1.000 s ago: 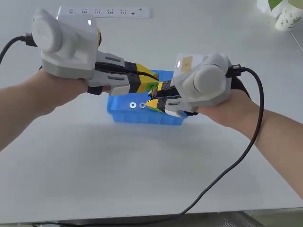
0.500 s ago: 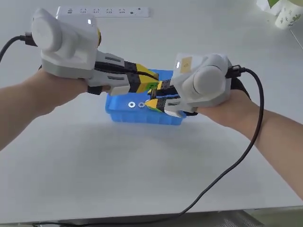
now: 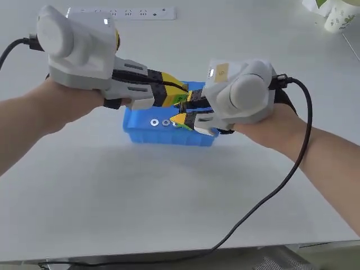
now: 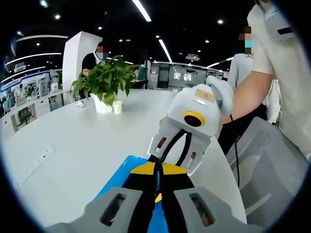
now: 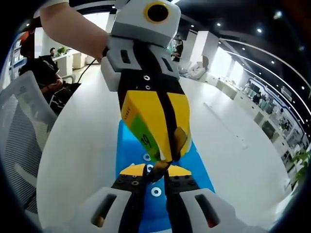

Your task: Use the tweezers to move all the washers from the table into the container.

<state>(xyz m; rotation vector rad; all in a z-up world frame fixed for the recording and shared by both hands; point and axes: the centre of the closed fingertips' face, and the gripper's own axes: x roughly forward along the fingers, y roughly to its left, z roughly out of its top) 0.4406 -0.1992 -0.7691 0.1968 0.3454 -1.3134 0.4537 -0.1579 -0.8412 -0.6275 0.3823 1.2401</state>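
Note:
A blue container (image 3: 143, 136) sits mid-table with several washers (image 3: 154, 122) on its floor. My left gripper (image 3: 183, 100) reaches in from the left and my right gripper (image 3: 179, 119) from the right, their yellow tips meeting just above the container. In the right gripper view, washers (image 5: 155, 191) lie on the blue container (image 5: 131, 145) floor below my right gripper (image 5: 155, 171), which is shut on a thin dark tool, apparently the tweezers (image 5: 158, 170). The left gripper (image 5: 167, 155) hangs shut right above it. In the left gripper view the left gripper (image 4: 158, 171) has its jaws together.
A white power strip (image 3: 121, 12) lies at the table's far edge and a white cup (image 3: 337, 19) stands at the far right. A black cable (image 3: 270, 197) trails from the right gripper over the near table. A potted plant (image 4: 104, 82) stands further off.

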